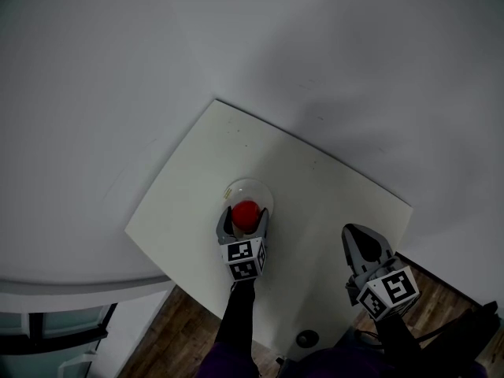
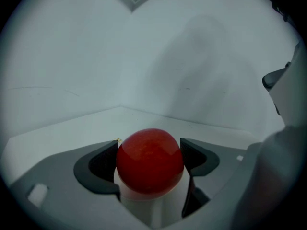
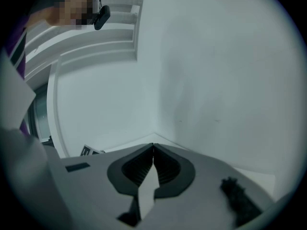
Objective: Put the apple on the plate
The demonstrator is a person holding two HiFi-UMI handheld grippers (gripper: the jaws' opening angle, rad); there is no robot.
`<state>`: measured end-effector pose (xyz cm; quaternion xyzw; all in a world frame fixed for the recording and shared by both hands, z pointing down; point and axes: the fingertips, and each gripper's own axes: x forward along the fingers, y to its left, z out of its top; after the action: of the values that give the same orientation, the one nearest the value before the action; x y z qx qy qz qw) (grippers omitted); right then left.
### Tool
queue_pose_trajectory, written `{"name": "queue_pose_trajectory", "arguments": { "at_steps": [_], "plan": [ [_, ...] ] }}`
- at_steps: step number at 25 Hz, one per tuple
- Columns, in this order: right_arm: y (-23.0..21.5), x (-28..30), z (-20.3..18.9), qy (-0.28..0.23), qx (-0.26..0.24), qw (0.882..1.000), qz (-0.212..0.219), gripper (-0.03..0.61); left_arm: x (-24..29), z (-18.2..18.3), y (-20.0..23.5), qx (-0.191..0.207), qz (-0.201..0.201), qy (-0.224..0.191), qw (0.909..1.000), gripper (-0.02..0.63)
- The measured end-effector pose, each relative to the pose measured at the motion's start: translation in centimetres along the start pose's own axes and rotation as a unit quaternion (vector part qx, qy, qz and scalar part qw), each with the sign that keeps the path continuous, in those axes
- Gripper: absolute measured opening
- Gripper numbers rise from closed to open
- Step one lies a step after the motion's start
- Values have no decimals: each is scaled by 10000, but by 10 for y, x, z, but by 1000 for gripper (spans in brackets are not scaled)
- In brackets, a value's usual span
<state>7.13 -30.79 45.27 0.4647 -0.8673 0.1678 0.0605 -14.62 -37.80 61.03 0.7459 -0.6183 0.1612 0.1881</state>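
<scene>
A red apple (image 1: 246, 213) sits between the jaws of my left gripper (image 1: 245, 220), which is shut on it; the dark pads (image 2: 103, 164) press both sides of the apple (image 2: 149, 161). In the head view the apple overlaps the near part of a small pale plate (image 1: 256, 187) on the white table (image 1: 315, 211); I cannot tell whether it touches the plate. My right gripper (image 1: 359, 233) hovers over the table's near right part, shut with nothing in it, its pads (image 3: 165, 166) meeting.
The square table stands cornered against grey walls (image 1: 354, 69). A small dark round thing (image 1: 307, 339) lies at the table's near edge. Wooden floor (image 1: 177, 329) shows below, and a white curved counter (image 1: 79, 286) is at the left.
</scene>
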Motion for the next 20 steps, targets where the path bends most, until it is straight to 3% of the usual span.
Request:
{"name": "queue_pose_trajectory", "arguments": {
  "at_steps": [5,10,16,20],
  "plan": [
    [5,0,3,-30,-45,10000,47,11,-11,14,1,116,70,-216,9997,416],
    [17,-2,12,-121,-124,9998,140,11,-58,44,-7,-123,104,-852,9962,411],
    [41,-6,25,-273,-234,9988,344,11,-143,83,-28,-330,180,-1747,9839,288],
    [57,-14,34,-362,-318,9979,444,11,-192,97,-39,-570,194,-2084,9762,226]
  ]
}}
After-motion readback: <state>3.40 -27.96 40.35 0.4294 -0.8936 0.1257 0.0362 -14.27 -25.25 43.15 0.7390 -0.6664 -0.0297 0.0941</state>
